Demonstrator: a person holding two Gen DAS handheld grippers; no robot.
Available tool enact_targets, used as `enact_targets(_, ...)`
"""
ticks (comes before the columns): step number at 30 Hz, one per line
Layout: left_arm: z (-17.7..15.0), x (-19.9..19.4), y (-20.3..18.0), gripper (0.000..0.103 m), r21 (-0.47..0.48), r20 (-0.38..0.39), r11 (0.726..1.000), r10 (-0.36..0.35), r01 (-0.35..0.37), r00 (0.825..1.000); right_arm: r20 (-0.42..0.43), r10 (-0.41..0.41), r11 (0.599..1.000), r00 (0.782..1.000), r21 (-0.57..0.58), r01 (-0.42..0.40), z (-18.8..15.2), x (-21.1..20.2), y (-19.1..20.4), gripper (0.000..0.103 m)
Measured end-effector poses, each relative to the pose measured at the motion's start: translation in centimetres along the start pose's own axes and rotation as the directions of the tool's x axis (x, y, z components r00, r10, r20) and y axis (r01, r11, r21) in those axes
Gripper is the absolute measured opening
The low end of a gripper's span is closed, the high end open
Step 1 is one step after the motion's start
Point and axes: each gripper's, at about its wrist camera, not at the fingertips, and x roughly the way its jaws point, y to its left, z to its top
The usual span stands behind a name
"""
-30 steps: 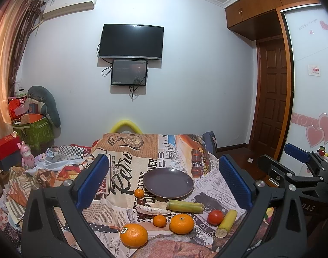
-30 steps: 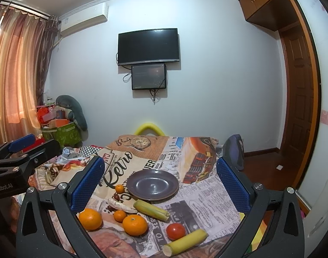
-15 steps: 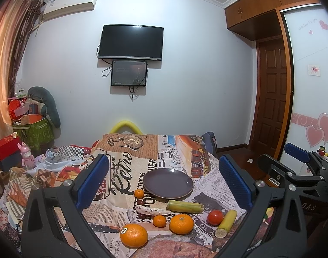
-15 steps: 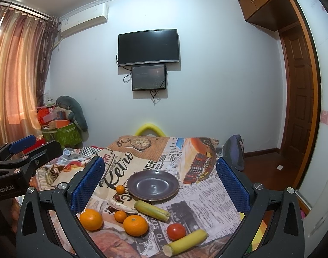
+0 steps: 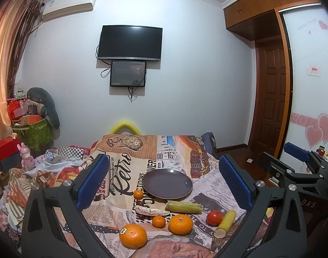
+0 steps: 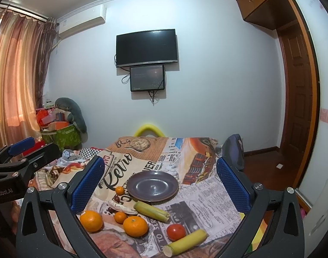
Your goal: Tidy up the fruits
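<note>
Right wrist: 4 oranges point(image 6: 135, 226), 1 tomato point(image 6: 175, 231), 1 plate point(image 6: 152, 185).

- Slid a touch lower in the right wrist view: dark purple round plate point(image 6: 153, 186), large orange point(image 6: 91, 221) and red tomato point(image 6: 175, 231) near the front edge of the newspaper-print tablecloth point(image 6: 207, 193).
- Same faint downward slip for the black wall-mounted TV point(image 6: 146, 47).
- Drifted very slightly, then: black right gripper point(image 6: 159, 162) with blue pads.
</note>
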Motion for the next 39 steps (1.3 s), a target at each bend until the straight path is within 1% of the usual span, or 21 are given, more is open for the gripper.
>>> enact_targets(16,0.0,-0.1,-0.2,0.103,0.002,0.003,1.0,0.0,0.0,1.0,0.001,0.002,1.0,1.0,-0.009,-0.002,0.0,0.1,0.2,0.103)
enact_targets(22,-0.1,-0.2,-0.4,0.103,0.005,0.007,1.0,0.001,-0.001,1.0,-0.022,0.006,1.0,1.0,-0.027,-0.007,-0.2,0.4,0.5,0.103)
enact_targets(24,0.0,-0.1,-0.4,0.1,0.005,0.009,1.0,0.001,-0.001,1.0,-0.032,0.009,1.0,0.999,-0.03,-0.009,-0.4,0.6,0.5,0.103)
enact_targets(26,-0.1,0.0,-0.2,0.092,0.009,0.003,1.0,0.003,-0.003,1.0,-0.046,0.014,1.0,0.999,-0.026,-0.015,-0.7,0.9,0.5,0.103)
enact_targets(28,-0.2,0.4,-0.1,0.089,0.009,-0.013,1.0,0.002,-0.002,1.0,-0.057,0.014,1.0,0.998,-0.026,-0.015,-0.9,1.1,0.5,0.102)
enact_targets(30,-0.4,0.8,0.2,0.088,0.006,-0.026,1.0,0.005,-0.004,1.0,-0.071,0.01,1.0,0.997,-0.027,-0.012,-1.1,1.3,0.3,0.1)
enact_targets(31,-0.6,1.1,0.4,0.087,0.003,-0.031,1.0,0.011,-0.011,0.999,-0.081,0.003,1.0,0.997,-0.028,-0.005,-1.3,1.5,0.2,0.097)
enact_targets(32,-0.7,1.4,0.7,0.087,0.003,-0.037,1.0,0.015,-0.015,0.999,-0.107,-0.009,1.0,0.994,-0.029,0.006,-1.5,2.0,0.0,0.096)
enact_targets(34,-0.9,2.0,1.1,0.087,0.003,-0.054,1.0,0.016,-0.016,0.998,-0.15,-0.007,1.0,0.989,-0.019,0.004,-1.9,2.7,-0.4,0.089)
enact_targets(36,-1.3,3.0,1.9,0.087,0.004,-0.085,1.0,0.014,-0.014,0.996,-0.189,-0.002,1.0,0.982,-0.004,0.001,-2.4,3.4,-0.8,0.088)
enact_targets(39,-2.0,4.1,2.8,0.086,0.017,-0.119,0.999,0.034,-0.032,0.992,-0.235,-0.04,0.999,0.971,-0.017,0.037,-3.5,4.2,-1.3,0.088)
